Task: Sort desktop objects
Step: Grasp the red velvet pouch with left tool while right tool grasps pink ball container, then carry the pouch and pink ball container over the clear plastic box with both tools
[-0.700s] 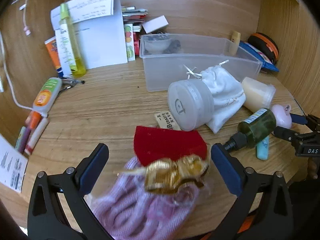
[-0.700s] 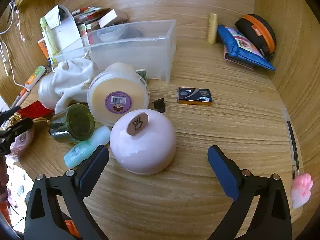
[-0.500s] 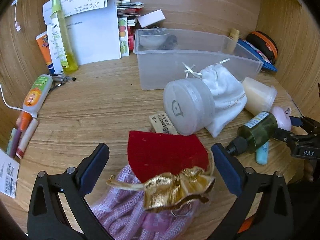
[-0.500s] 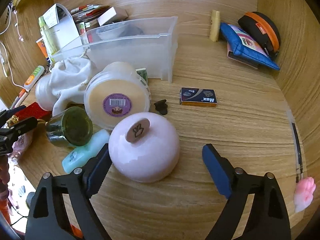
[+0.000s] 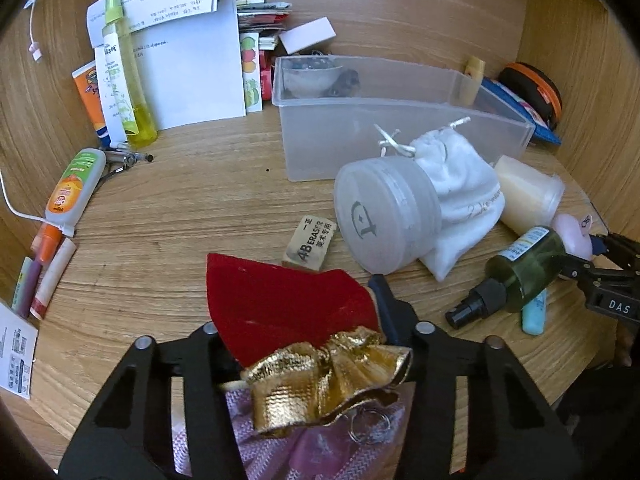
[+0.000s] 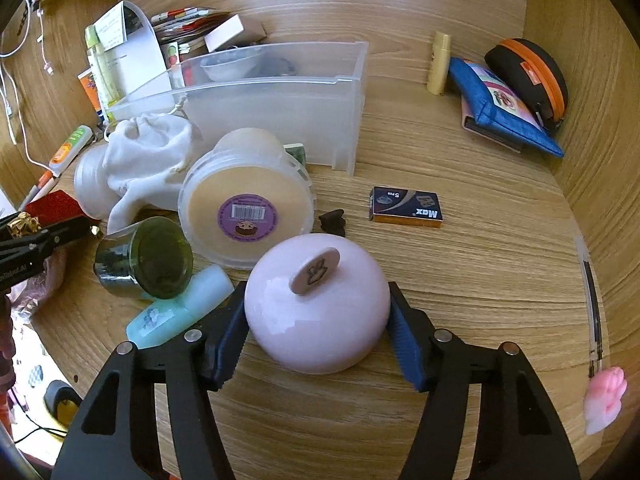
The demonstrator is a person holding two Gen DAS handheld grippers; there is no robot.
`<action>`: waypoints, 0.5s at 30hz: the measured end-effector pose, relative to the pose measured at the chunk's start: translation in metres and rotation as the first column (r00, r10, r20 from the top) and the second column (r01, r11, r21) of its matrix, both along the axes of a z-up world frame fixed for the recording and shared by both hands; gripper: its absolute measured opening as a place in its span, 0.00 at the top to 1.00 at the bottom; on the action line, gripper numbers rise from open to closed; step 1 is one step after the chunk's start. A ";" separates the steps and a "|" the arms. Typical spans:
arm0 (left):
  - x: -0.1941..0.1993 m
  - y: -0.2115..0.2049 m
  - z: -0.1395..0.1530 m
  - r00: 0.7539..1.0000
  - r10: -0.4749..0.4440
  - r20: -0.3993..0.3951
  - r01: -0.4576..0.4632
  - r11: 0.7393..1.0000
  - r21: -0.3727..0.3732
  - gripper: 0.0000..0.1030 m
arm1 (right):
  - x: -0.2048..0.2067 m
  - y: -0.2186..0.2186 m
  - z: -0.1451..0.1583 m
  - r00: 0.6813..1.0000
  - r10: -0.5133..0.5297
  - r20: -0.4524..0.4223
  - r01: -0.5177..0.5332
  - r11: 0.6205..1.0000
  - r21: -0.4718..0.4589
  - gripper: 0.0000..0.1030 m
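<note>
My left gripper [image 5: 304,320] is shut on a red pouch with a gold top [image 5: 288,312] lying over a pink mesh bag [image 5: 304,444] at the desk's front. My right gripper [image 6: 318,320] is shut on a pink dome-shaped object [image 6: 320,320] with a small round button on top; it rests on the desk. The clear plastic bin [image 5: 400,120] stands behind, also in the right wrist view [image 6: 280,108], with a small bowl inside.
Between the grippers lie a frosted jar [image 5: 384,216], white drawstring bag [image 5: 460,196], cream tub [image 6: 248,208], green spray bottle [image 5: 524,268], blue tube [image 6: 176,312] and eraser [image 5: 310,242]. Bottles and papers [image 5: 180,60] stand back left; cases [image 6: 504,108] back right.
Both grippers have closed: the left on the red and gold pouch, the right on the pink dome. The right gripper also moved forward around the dome.
</note>
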State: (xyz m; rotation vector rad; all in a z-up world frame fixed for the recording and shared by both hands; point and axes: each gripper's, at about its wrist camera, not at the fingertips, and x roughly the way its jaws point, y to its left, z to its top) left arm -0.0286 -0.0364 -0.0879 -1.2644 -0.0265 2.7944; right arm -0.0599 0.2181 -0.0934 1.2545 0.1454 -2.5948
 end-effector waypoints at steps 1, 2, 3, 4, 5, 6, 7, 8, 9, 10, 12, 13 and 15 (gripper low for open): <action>0.001 -0.001 0.002 1.000 0.001 -0.007 -0.001 1.000 0.000 0.55 | 0.000 0.002 0.001 1.000 -0.004 -0.001 0.004 1.000 -0.010 0.42; 0.001 -0.001 0.003 1.000 0.003 -0.011 -0.003 1.000 -0.003 0.57 | 0.000 0.003 0.002 1.000 -0.006 -0.002 0.006 1.000 -0.016 0.42; 0.002 -0.002 0.004 1.000 0.007 -0.015 -0.007 1.000 -0.006 0.59 | 0.000 0.004 0.004 1.000 -0.009 -0.006 0.009 1.000 -0.021 0.42; 0.002 -0.002 0.006 1.000 0.007 -0.019 -0.007 1.000 -0.005 0.59 | 0.001 0.006 0.005 1.000 -0.011 -0.013 0.011 1.000 -0.024 0.42; 0.003 -0.003 0.008 1.000 0.009 -0.024 -0.009 1.000 -0.001 0.60 | 0.002 0.006 0.009 1.000 -0.015 -0.026 0.015 1.000 -0.023 0.42; 0.003 -0.004 0.010 0.999 0.013 -0.030 -0.013 1.000 -0.001 0.60 | 0.002 0.007 0.011 0.999 -0.019 -0.036 0.018 1.000 -0.024 0.42; 0.004 -0.004 0.012 0.999 0.017 -0.039 -0.017 1.000 -0.002 0.60 | 0.003 0.007 0.015 0.999 -0.021 -0.048 0.020 1.000 -0.024 0.42; 0.005 -0.005 0.015 0.999 0.021 -0.048 -0.021 1.000 -0.003 0.60 | 0.003 0.008 0.018 0.998 -0.022 -0.056 0.020 0.999 -0.027 0.42; 0.006 -0.005 0.017 0.998 0.023 -0.057 -0.023 1.000 -0.006 0.60 | 0.003 0.010 0.021 0.998 -0.021 -0.061 0.019 0.999 -0.031 0.42; 0.008 -0.006 0.020 0.997 0.030 -0.070 -0.031 0.999 -0.014 0.60 | 0.003 0.011 0.025 0.998 -0.020 -0.066 0.018 0.999 -0.037 0.42; 0.010 -0.007 0.026 0.996 0.032 -0.088 -0.033 0.999 -0.013 0.60 | 0.002 0.013 0.032 0.997 -0.016 -0.076 0.012 0.999 -0.048 0.42; 0.011 -0.008 0.030 0.994 0.037 -0.102 -0.038 0.999 -0.014 0.60 | 0.002 0.014 0.036 0.997 -0.015 -0.081 0.011 0.999 -0.051 0.42; 0.013 -0.009 0.037 0.992 0.040 -0.122 -0.042 0.999 -0.017 0.60 | 0.001 0.015 0.045 0.995 -0.014 -0.099 0.008 0.998 -0.057 0.42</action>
